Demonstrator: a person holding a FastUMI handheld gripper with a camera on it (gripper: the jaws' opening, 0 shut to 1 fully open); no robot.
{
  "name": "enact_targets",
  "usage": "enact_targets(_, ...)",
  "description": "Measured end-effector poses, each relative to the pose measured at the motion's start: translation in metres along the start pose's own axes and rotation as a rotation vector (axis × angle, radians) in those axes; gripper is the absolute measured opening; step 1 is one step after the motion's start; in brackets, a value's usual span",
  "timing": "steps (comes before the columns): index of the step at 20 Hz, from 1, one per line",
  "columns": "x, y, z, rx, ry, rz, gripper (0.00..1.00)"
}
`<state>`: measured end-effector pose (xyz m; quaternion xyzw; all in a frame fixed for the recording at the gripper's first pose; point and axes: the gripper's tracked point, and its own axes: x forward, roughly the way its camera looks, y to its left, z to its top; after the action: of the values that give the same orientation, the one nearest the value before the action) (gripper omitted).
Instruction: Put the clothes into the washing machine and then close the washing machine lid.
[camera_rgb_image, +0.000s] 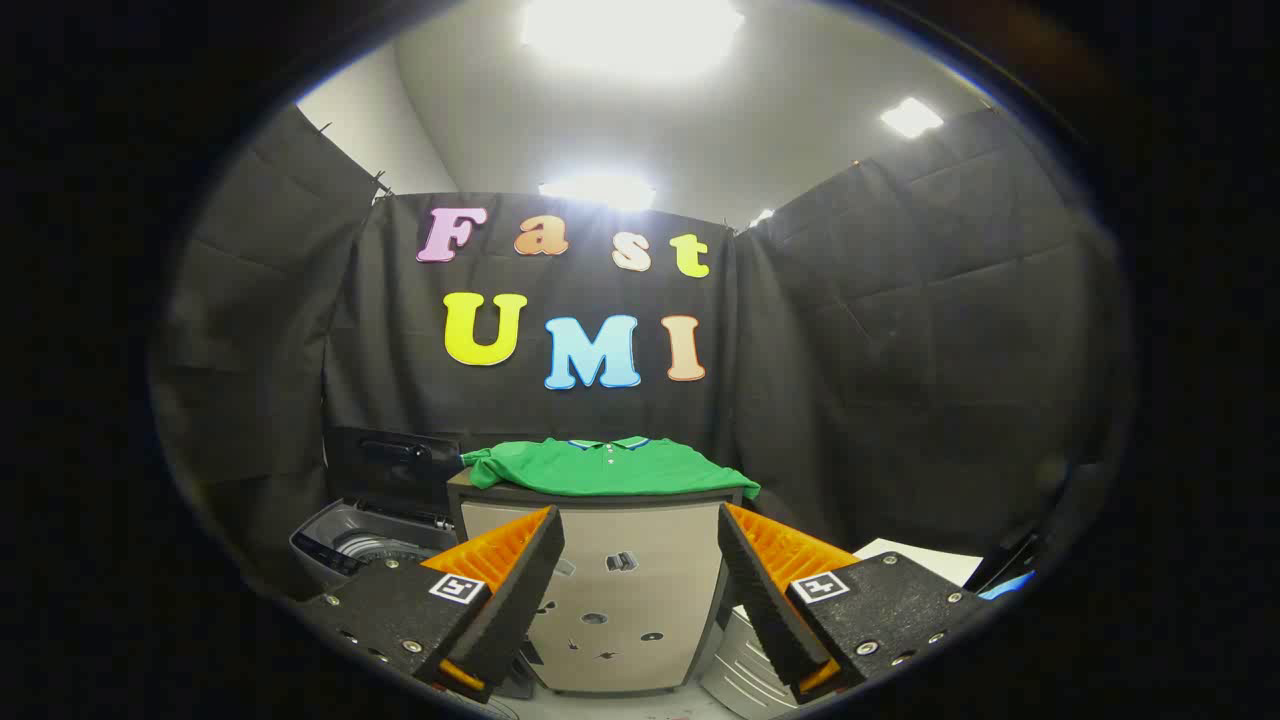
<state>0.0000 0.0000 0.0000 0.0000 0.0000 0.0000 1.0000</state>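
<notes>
Green polo shirt (608, 468) flat atop cabinet (610, 590); washing machine (365, 535) lid up

This is looking like a recording booth set up inside a plain room rather than a real home. Black quilted cloth (900, 330) is hanging on three sides as makeshift walls, clipped along its top edge, and white walls and a ceiling with bright panel lights (630, 35) are showing above it. Household props are standing in for a laundry corner: a top-loading washing machine (365, 540) is sitting with its lid raised beside a small cabinet (620, 590), and a green polo shirt (610, 467) is lying folded on the cabinet's top.
</notes>
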Motion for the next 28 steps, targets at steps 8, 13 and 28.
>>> enact_targets(8, 0.002, 0.010, -0.004, 0.003, 0.008, 0.012, 0.95)
enact_targets(13, 0.005, 0.008, 0.000, 0.015, 0.004, 0.006, 0.95)
enact_targets(28, -0.008, 0.003, -0.001, 0.005, 0.001, 0.018, 0.95)
